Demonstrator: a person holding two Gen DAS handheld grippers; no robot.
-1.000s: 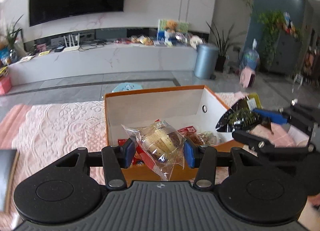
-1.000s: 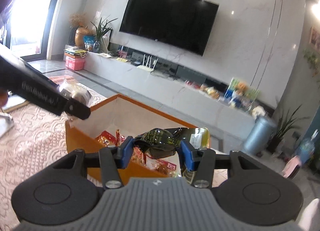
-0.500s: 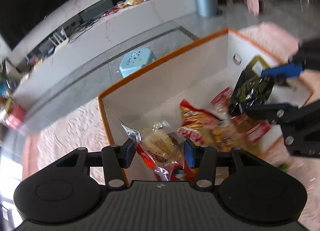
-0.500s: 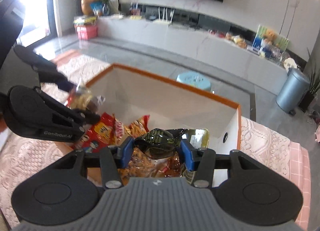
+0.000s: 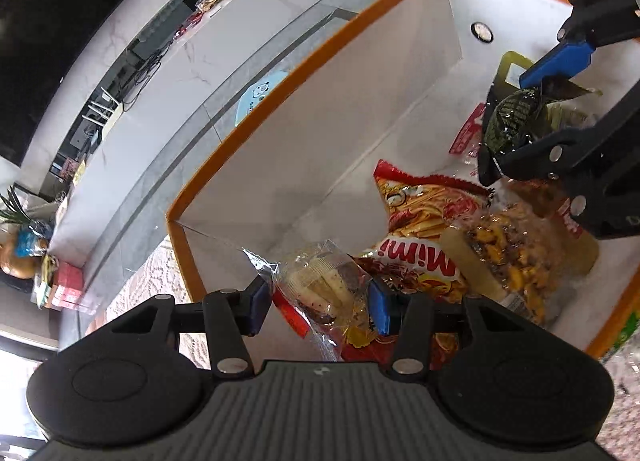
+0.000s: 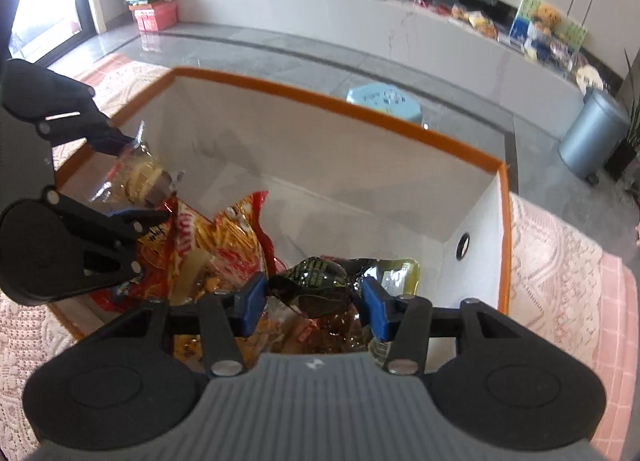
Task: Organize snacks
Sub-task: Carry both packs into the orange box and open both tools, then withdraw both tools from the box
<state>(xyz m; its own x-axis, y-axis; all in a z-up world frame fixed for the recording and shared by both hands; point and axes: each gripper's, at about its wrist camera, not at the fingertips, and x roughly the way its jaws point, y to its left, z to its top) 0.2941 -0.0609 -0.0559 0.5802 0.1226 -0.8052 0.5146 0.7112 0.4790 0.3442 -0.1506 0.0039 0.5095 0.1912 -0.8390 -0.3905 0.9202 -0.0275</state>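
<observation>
Above the orange-rimmed box [image 5: 256,109], the left gripper [image 5: 318,303] clamps a clear-wrapped cake [image 5: 324,289] at lower centre, while the right gripper [image 6: 312,303] pinches a dark green packet [image 6: 316,285]. Best practice: lower each over bare box floor, clear of the red chip bag [image 5: 420,221], then release.

Clear-wrapped pastry [image 5: 324,289] and dark green packet [image 6: 316,287] held over orange-rimmed box [image 5: 280,73] of snack bags [image 5: 424,221].
</observation>
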